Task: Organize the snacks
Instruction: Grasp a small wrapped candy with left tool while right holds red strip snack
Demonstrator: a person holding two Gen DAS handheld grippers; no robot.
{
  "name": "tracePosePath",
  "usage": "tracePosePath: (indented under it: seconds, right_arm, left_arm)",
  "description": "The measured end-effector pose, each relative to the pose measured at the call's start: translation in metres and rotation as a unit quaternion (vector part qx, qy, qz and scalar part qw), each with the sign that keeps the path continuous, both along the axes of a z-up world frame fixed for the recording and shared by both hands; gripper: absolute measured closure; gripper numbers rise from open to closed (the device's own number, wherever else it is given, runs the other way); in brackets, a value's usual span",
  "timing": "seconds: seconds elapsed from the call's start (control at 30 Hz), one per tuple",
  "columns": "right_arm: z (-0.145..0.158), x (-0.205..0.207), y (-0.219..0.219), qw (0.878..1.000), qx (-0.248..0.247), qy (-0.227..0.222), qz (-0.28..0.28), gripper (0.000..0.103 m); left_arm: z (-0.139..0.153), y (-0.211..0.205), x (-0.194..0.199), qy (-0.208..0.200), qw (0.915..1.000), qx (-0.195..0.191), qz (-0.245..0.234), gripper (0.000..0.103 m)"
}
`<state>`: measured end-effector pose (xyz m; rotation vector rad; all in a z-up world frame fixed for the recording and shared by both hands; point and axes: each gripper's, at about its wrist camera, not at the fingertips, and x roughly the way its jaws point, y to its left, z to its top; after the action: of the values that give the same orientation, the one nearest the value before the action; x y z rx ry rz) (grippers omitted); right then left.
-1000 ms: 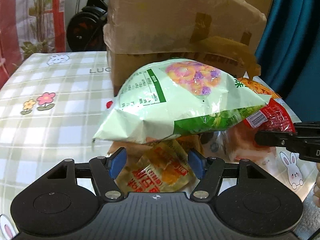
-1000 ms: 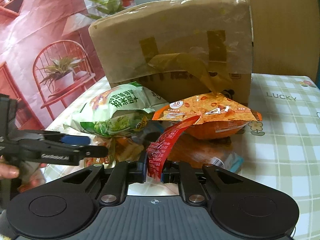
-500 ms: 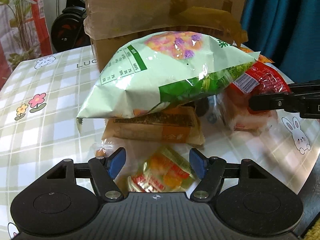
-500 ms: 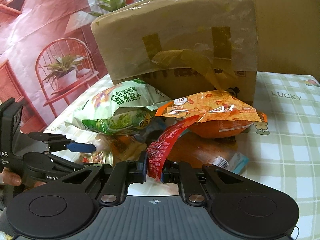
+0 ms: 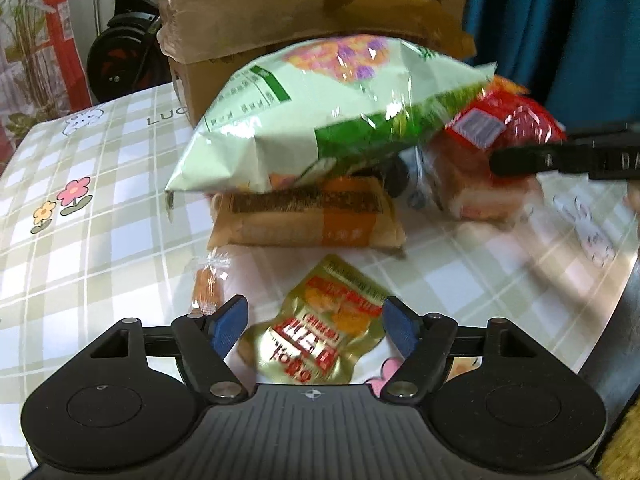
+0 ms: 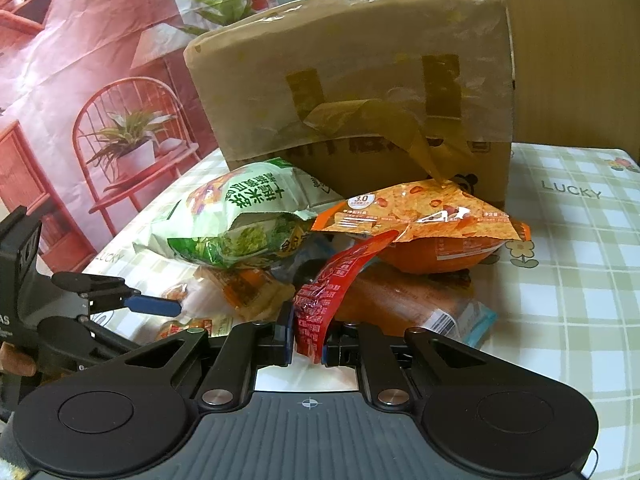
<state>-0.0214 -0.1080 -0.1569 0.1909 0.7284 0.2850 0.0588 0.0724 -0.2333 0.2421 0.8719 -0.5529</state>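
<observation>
1. The left tongs [image 5: 314, 326] hang low over the table [image 5: 80, 240] with their jaws opening. The small gold packet [image 5: 320, 336] lies flat between the blue pads [image 5: 230, 322], which do not press on it.
2. The right tongs [image 6: 308, 344] are clamped tight on the lower edge of a red packet [image 6: 332, 280], which stands up out of the jaws toward the pile.
3. The rest of the snacks sit heaped in front of a taped cardboard box [image 6: 360, 80]. A puffy green bag [image 5: 320, 116] lies on top of a flat brown packet [image 5: 304, 216], with an orange bag [image 6: 424, 220] beside it. A small wrapped candy [image 5: 206, 284] lies loose on the table just left of the gold packet.
4. The gold packet looks light, thin and glossy, so it will likely slide and crumple rather than resist. A pinch on a sealed edge or corner should hold better than a squeeze across the slick middle.
5. The green bag looks air-filled and light, with brittle contents. I would take it by the crimped end seam, not the belly.
6. The red packet is soft film and droops. The grip at its edge seems sound, but a quick swing could make it flap against the pile.
</observation>
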Motion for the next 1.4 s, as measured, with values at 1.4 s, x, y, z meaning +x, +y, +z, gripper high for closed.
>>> tracePosePath:
  seconds: [1.4]
  right_arm:
    - [0.002,-0.008,0.001,1.000,0.003,-0.001,-0.002,0.092]
  left_arm:
    - [-0.001,-0.027,-0.022,0.003,0.9993,0.024,-0.027,0.017]
